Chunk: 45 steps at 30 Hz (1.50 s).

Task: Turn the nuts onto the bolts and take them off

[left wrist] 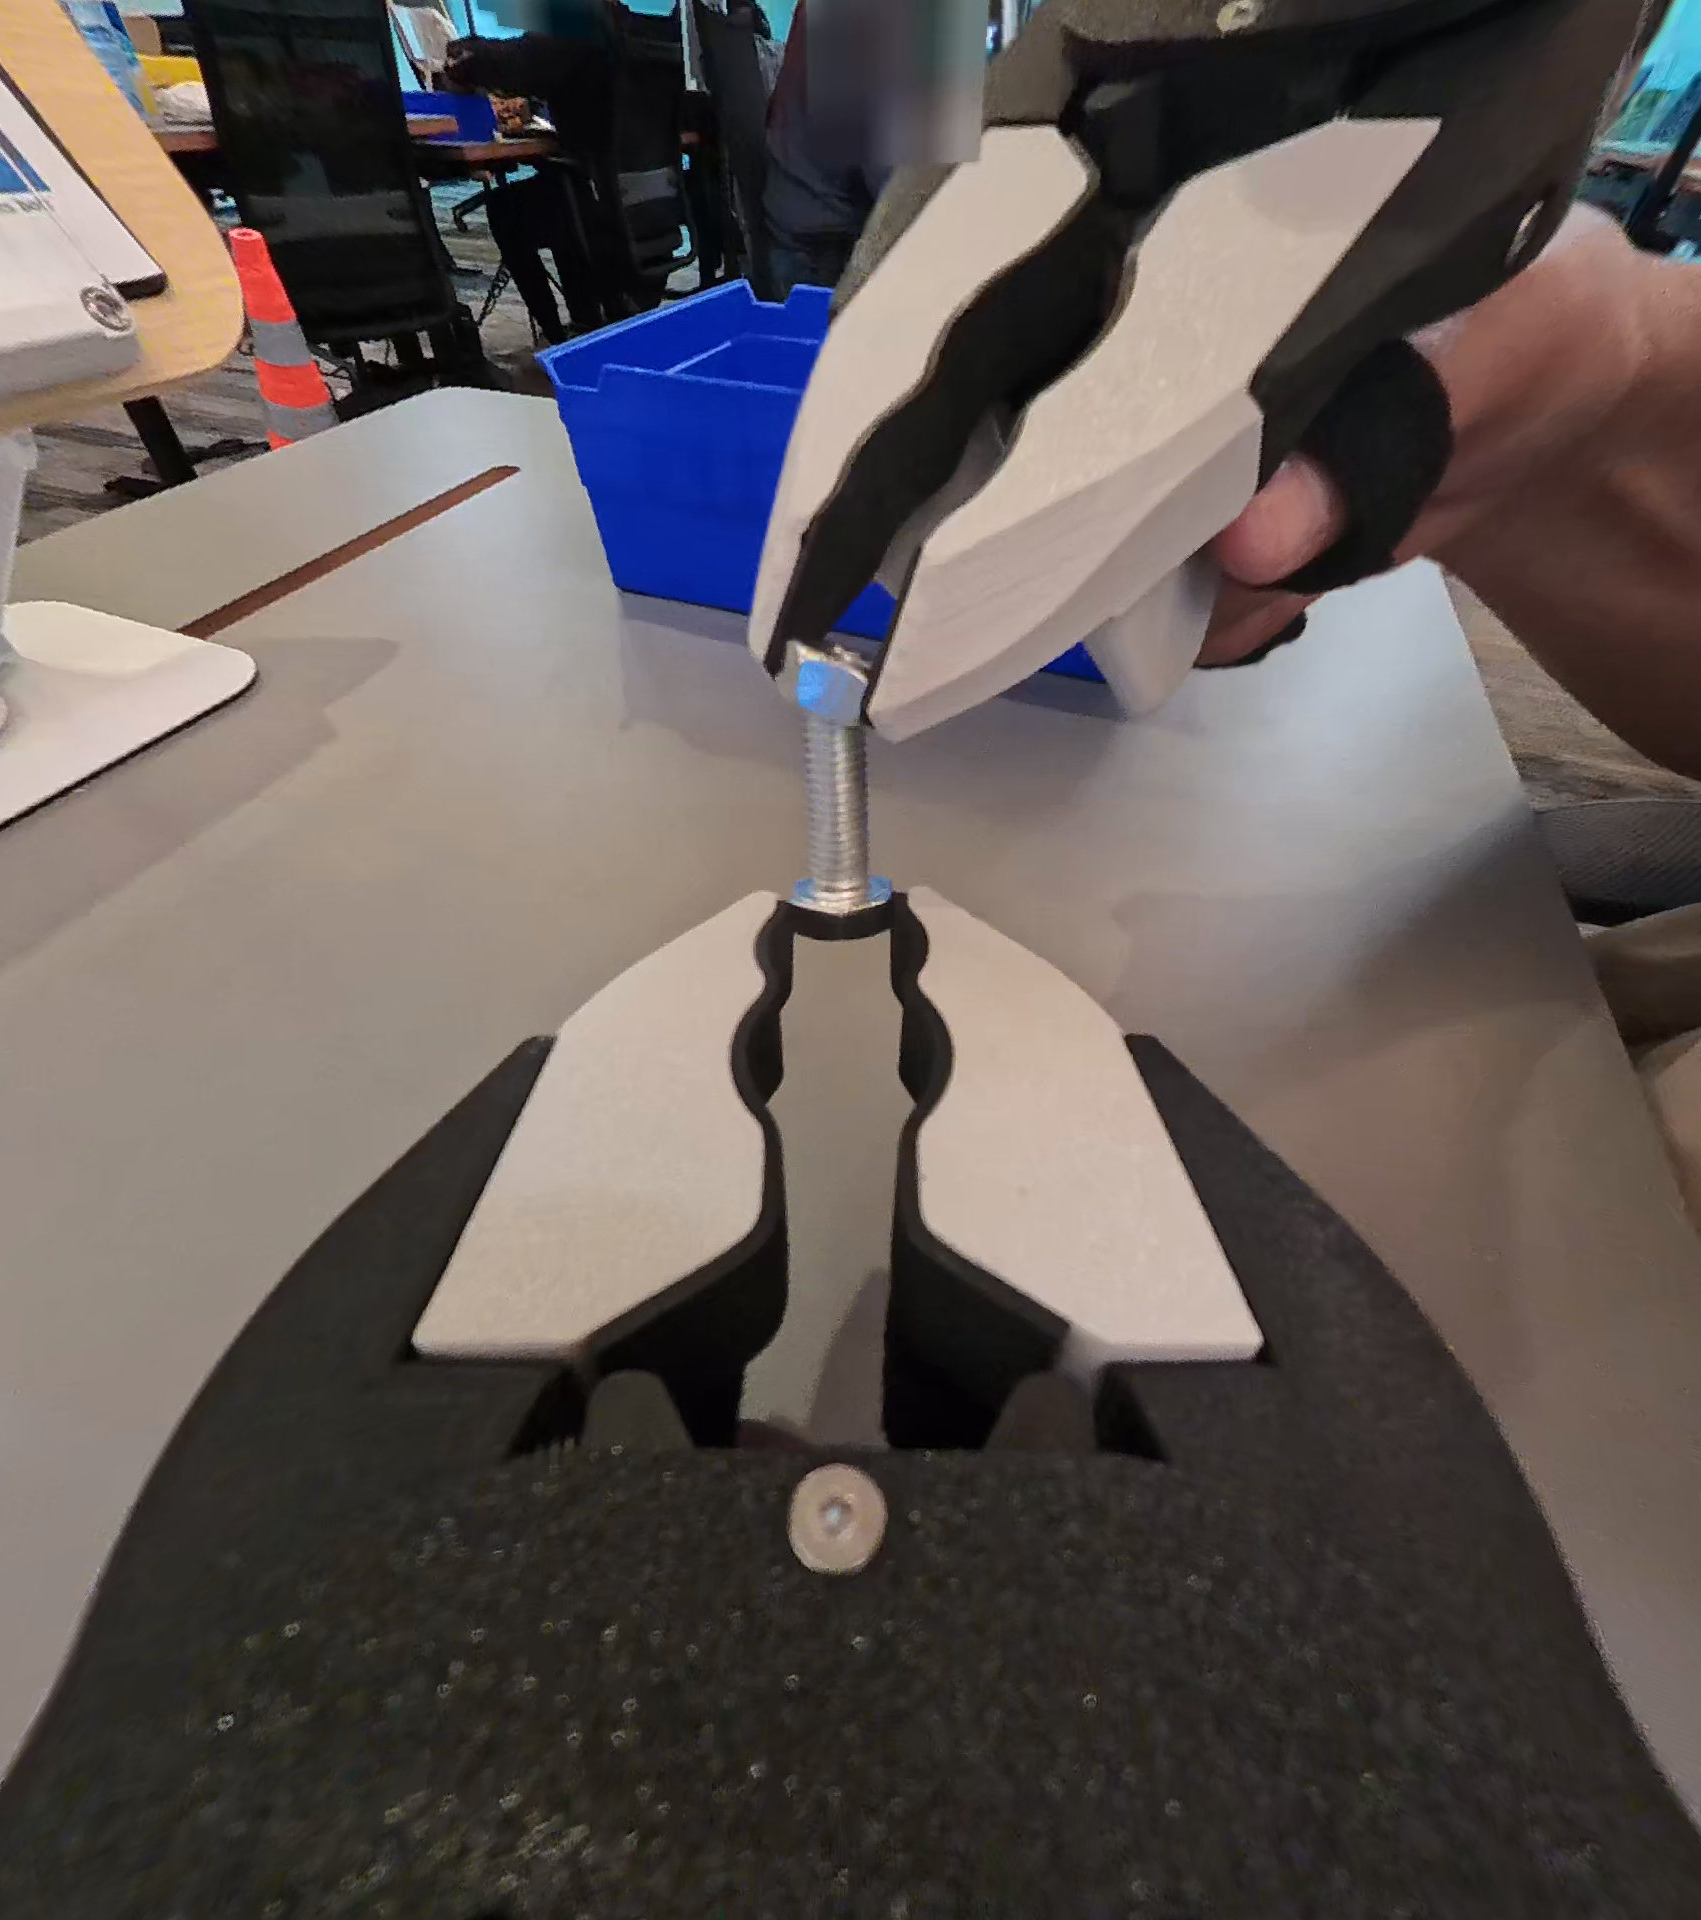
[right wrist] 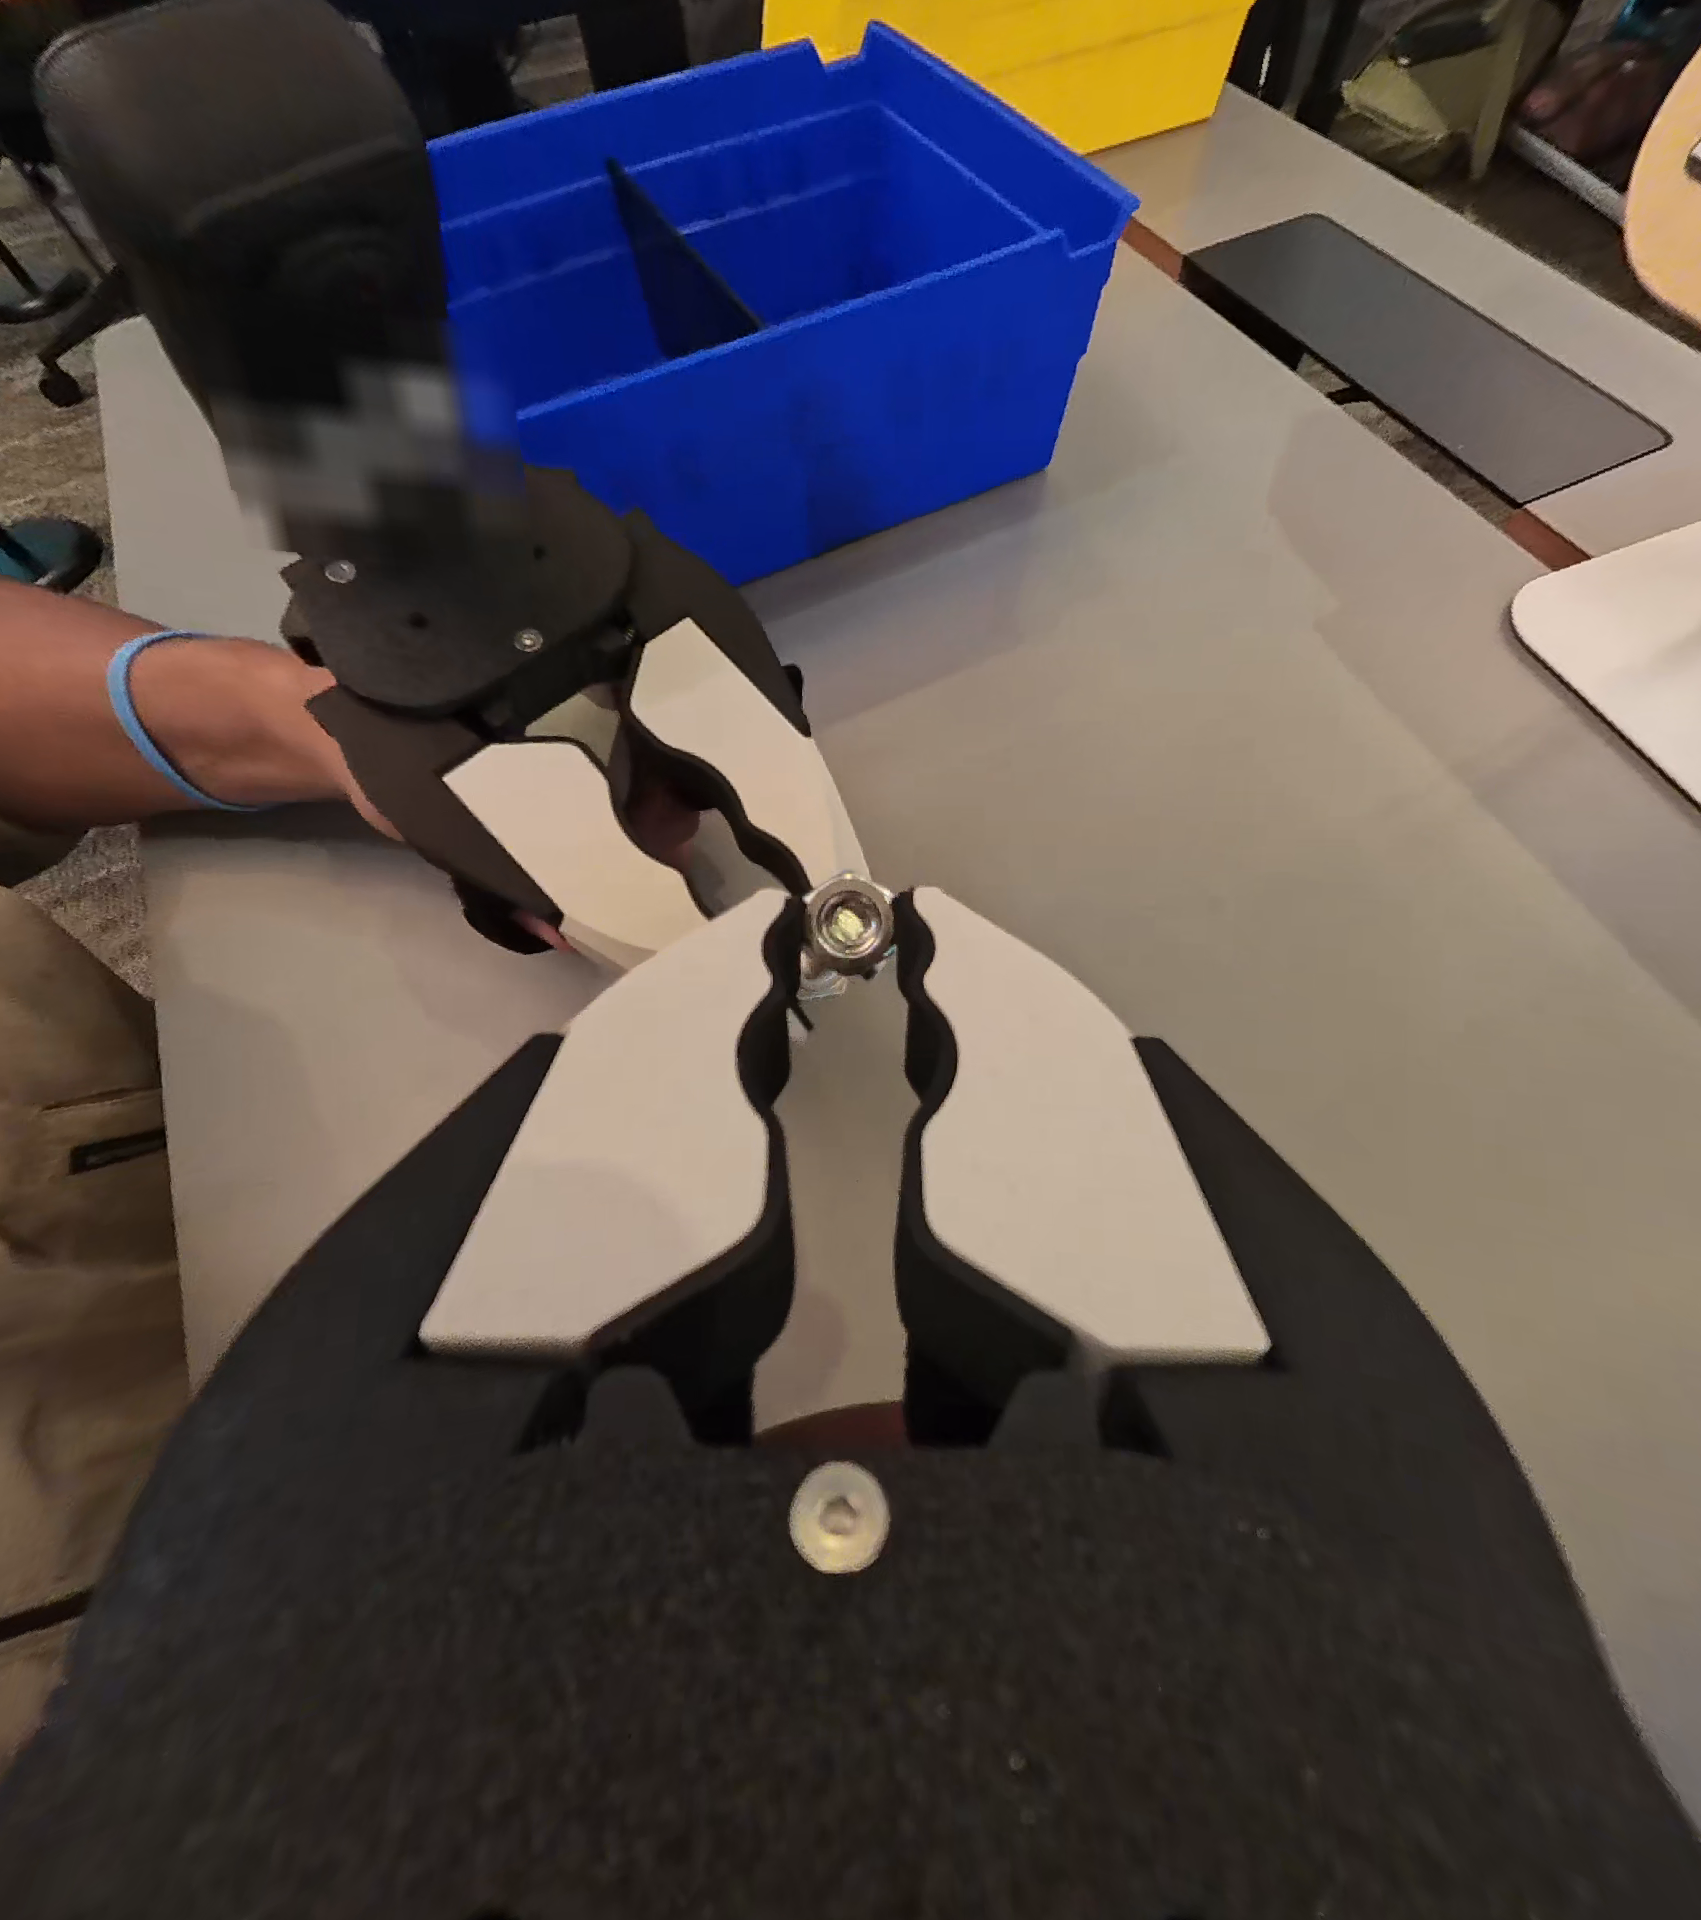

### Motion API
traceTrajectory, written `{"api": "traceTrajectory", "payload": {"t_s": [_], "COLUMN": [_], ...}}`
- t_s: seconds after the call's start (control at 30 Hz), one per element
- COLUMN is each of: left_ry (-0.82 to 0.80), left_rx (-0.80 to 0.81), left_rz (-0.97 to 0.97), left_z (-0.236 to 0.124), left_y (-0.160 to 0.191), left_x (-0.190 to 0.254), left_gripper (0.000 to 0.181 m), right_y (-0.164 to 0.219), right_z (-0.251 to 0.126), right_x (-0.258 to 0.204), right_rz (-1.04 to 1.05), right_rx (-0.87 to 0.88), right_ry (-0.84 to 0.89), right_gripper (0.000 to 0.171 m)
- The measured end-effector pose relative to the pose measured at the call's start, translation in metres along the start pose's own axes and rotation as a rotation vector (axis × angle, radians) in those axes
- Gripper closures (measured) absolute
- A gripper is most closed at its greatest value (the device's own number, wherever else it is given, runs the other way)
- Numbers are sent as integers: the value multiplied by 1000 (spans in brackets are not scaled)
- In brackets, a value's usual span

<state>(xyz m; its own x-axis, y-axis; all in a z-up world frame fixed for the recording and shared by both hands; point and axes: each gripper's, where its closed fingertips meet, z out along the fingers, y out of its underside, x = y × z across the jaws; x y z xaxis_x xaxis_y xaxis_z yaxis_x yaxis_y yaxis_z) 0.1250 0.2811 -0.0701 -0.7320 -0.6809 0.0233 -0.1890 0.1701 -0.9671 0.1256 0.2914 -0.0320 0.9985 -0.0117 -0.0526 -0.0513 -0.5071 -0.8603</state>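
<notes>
A silver bolt (left wrist: 835, 800) stands upright over the grey table (left wrist: 358, 883). My left gripper (left wrist: 841, 914) is shut on the bolt's head at its lower end. My right gripper (left wrist: 825, 686) comes down from above and is shut on the silver nut (left wrist: 825, 681) at the top of the thread. In the right wrist view I look down the bolt's axis: my right gripper (right wrist: 846, 925) clamps the nut (right wrist: 846, 923), with the bolt's end showing in its hole. The left gripper (right wrist: 810, 883) reaches in from the left, just under the nut.
A blue divided bin (right wrist: 825, 436) stands on the table behind the grippers, also in the left wrist view (left wrist: 680, 468). A yellow bin (right wrist: 1085, 62) is behind it. A white stand base (right wrist: 1677, 665) sits at the right edge, a black panel (right wrist: 1417, 353) beyond. The grippers are tip to tip, or close to it.
</notes>
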Motion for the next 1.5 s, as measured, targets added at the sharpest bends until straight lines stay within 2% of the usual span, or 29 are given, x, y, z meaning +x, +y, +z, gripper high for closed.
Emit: {"api": "traceTrajectory", "payload": {"t_s": [0.1, 0.4, 0.9, 1.07, 1.23, 1.4, 1.5], "left_ry": [5, 132, 186, 198, 209, 230, 259], "left_rx": [-8, 47, 101, 117, 120, 136, 159], "left_rz": [21, -86, -166, -183, -189, -213, -244], "left_z": [0, -3, -10, -11, -12, -14, -16], "left_y": [1, -7, -15, -17, -18, -21, -24], "left_x": [1, 12, 11, 10, 11, 12, 13], "left_gripper": [164, 164, 164, 164, 164, 164, 163], "right_y": [1, -4, -12, -13, -14, -15, -19], "right_z": [-1, -5, 0, 1, 2, -1, -7], "right_x": [-1, -8, -9, -10, -10, -9, -13], "right_rz": [-22, -73, -40, -42, -45, -49, -97], "right_rx": [-18, -15, 38, 44, 51, 71, 146], "right_ry": [-30, -172, -210, -212, -208, -201, -206], "right_gripper": [154, 153, 153, 147, 152, 140, 131]}}
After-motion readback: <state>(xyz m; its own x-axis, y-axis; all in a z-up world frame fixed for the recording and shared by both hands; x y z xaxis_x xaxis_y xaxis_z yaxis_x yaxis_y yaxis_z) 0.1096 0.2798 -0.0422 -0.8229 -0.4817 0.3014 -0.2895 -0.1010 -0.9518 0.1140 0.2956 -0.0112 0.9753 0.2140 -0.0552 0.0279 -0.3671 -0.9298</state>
